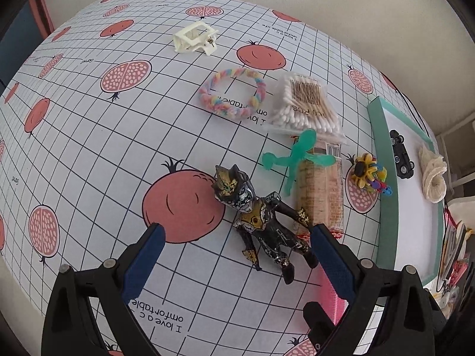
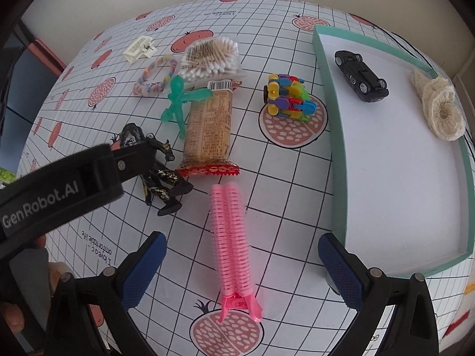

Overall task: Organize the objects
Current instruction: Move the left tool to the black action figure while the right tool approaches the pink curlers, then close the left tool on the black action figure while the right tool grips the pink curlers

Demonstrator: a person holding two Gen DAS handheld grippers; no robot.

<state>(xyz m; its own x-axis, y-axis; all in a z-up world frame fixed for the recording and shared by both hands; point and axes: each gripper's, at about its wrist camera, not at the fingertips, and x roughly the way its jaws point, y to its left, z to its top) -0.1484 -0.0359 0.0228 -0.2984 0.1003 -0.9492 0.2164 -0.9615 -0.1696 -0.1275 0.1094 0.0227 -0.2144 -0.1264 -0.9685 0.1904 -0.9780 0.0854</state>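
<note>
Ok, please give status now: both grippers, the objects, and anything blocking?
Left gripper open over black figure. Right gripper open over pink hair clip. Tray holds toy car, crochet piece. Nothing blocking.

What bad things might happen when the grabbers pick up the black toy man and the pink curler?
The left gripper has open jaws above the black figure, whose arm touches the snack packet. Closing there might catch the packet or nudge the green stretchy man lying across it. The right gripper is open over the pink hair curler; being round and bristly, it may roll or slip sideways.
</note>
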